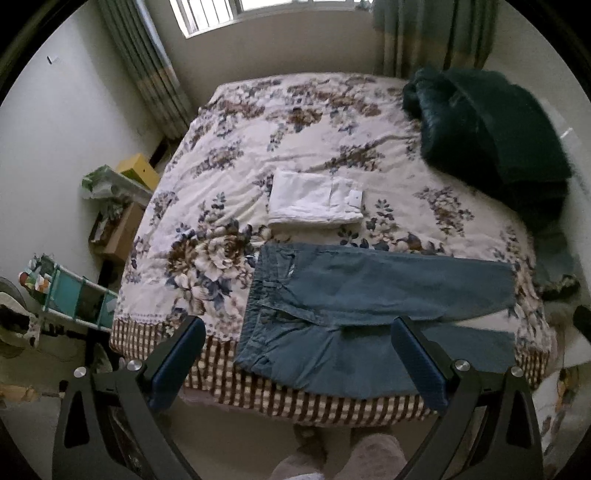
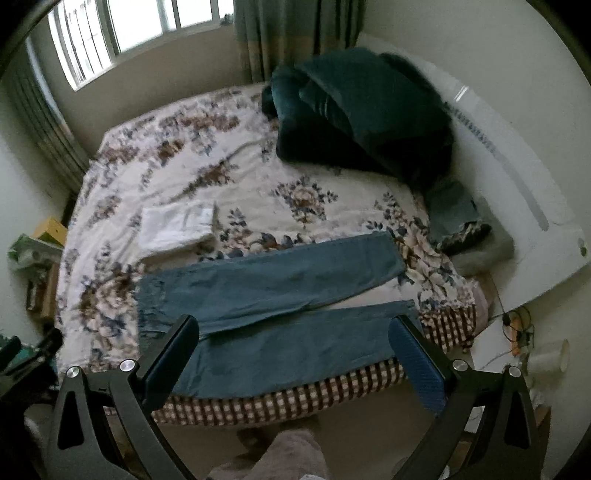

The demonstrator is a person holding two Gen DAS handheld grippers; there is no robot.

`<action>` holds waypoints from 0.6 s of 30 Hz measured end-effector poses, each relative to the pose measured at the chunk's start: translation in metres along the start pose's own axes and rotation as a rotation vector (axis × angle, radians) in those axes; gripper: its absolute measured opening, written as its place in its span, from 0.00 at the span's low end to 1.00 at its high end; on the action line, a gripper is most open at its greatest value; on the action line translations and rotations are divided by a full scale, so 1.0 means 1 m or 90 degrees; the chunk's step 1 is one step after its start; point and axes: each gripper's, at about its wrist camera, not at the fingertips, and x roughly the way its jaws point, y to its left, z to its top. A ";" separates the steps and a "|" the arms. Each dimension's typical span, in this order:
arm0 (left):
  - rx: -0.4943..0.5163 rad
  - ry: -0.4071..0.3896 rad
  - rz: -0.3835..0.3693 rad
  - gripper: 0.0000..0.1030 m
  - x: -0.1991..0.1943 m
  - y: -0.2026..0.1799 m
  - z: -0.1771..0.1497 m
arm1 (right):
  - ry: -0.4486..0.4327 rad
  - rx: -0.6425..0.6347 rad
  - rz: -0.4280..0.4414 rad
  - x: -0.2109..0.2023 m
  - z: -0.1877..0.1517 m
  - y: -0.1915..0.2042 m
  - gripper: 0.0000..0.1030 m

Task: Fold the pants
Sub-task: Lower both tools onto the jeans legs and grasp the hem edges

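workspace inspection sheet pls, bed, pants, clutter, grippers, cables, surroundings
surface: bed with floral cover, checked edge at the near side.
job's things: blue jeans spread flat along the near edge, legs apart, unfolded; white pants folded behind them.
clutter: dark green blanket heaped at the far right corner; another garment below it.
grippers: left gripper open, empty, above the waistband end; right gripper open, empty, above the legs.
cables: cords on the floor to the right of the bed.
surroundings: window, curtains, boxes by the left wall.
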 end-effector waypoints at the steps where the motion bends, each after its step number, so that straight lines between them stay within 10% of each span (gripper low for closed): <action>1: 0.015 0.005 -0.006 1.00 0.010 -0.005 0.006 | 0.016 -0.002 0.002 0.024 0.012 -0.004 1.00; 12: 0.010 0.123 0.004 1.00 0.182 -0.101 0.068 | 0.125 -0.103 -0.043 0.293 0.118 -0.028 1.00; 18: 0.157 0.153 0.011 1.00 0.300 -0.164 0.073 | 0.160 -0.254 -0.106 0.434 0.122 -0.012 1.00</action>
